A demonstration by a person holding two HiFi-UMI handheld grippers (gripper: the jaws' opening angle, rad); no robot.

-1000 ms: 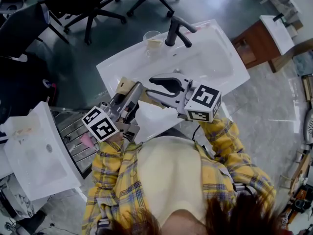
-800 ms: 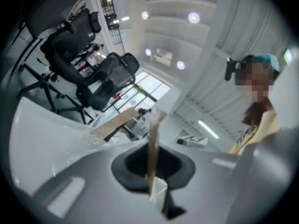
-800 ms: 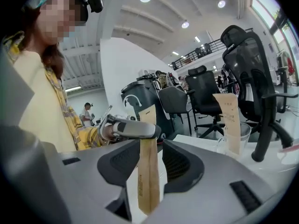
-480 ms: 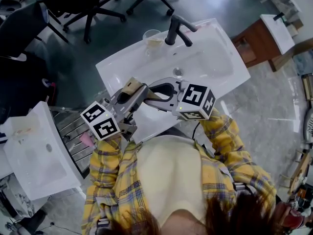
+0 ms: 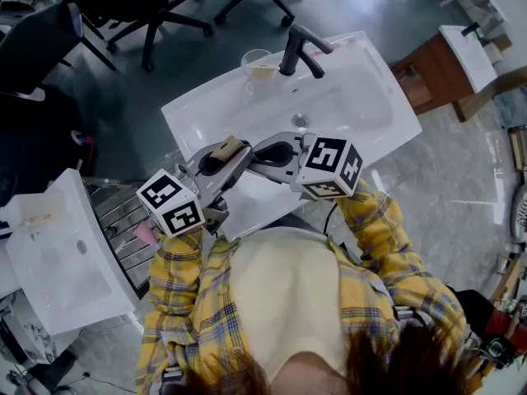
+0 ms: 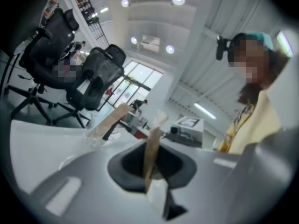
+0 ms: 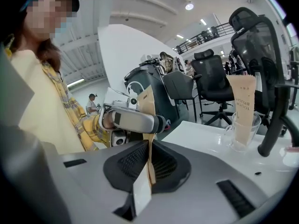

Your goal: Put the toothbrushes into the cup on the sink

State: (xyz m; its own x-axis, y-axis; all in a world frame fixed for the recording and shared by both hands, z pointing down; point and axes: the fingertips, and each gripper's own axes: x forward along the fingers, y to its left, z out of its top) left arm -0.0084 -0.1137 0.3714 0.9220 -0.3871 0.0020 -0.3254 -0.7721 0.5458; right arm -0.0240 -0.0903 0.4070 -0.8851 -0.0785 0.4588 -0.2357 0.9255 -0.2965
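Observation:
A toothbrush in a brown paper packet hangs over the white sink's near rim, held from both sides. My left gripper is shut on one end of the packet. My right gripper has just been closing, and its jaws now pinch the other end of the packet. In the right gripper view the left gripper's fingers clamp the packet's top. A clear cup stands at the sink's back edge beside the faucet. Another packeted toothbrush stands upright in the cup.
A black faucet rises at the sink's back, right of the cup. Black office chairs stand beyond the sink. A second white basin and a wire rack lie to the left, and a wooden cabinet stands to the right.
My right gripper moved left and down to meet the left one, and its jaws closed on the packet. The left gripper rolled a little and stayed in place.

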